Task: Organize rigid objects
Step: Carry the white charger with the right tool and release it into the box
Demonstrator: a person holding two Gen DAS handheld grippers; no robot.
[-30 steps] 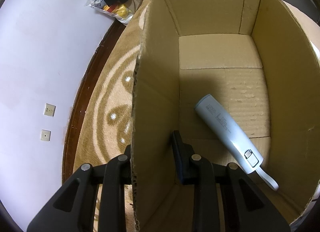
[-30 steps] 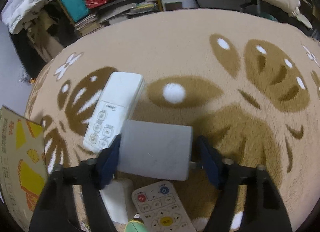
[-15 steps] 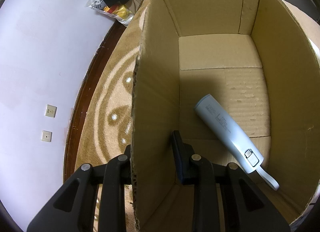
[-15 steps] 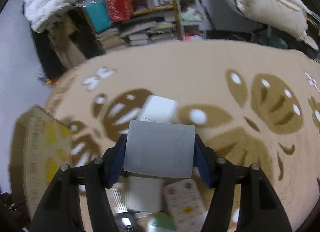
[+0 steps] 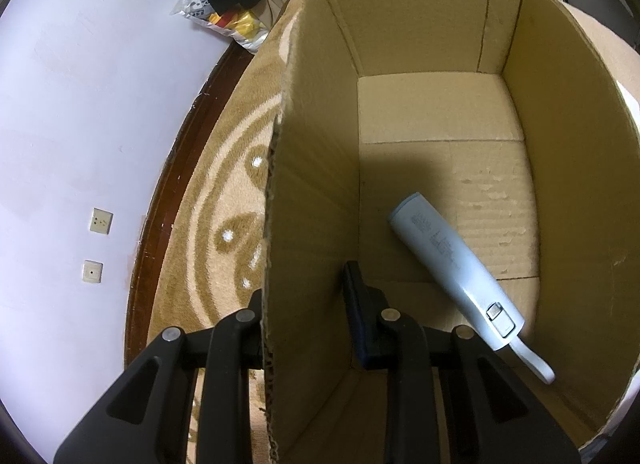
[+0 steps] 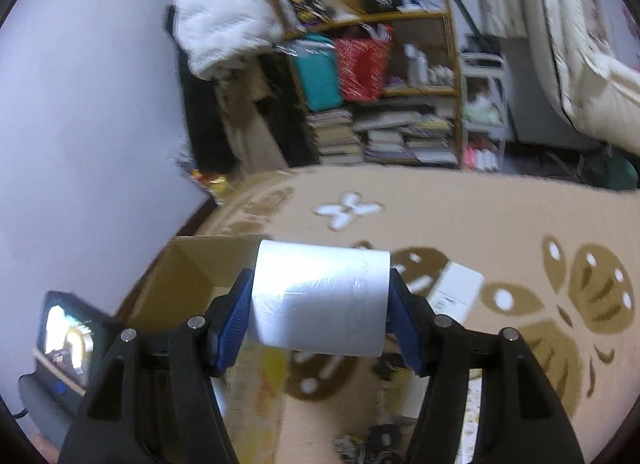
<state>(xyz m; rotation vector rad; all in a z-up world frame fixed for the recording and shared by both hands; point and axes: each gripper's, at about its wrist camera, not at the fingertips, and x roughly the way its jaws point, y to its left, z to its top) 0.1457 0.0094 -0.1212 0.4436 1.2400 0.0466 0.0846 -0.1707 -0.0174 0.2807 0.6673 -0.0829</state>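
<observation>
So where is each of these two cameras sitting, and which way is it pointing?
Left wrist view: on the left gripper, looking steeply down into the cardboard box, where a pale blue device lies; its black fingers clamp the box wall.
Right wrist view: on the right gripper, looking across the patterned rug toward cluttered shelves; its blue-padded fingers grip a white block.
Shared: the cardboard box and the rug.

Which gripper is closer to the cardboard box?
Left. The left gripper is clamped on the cardboard box wall; the right gripper holds a white block apart from it.
</observation>
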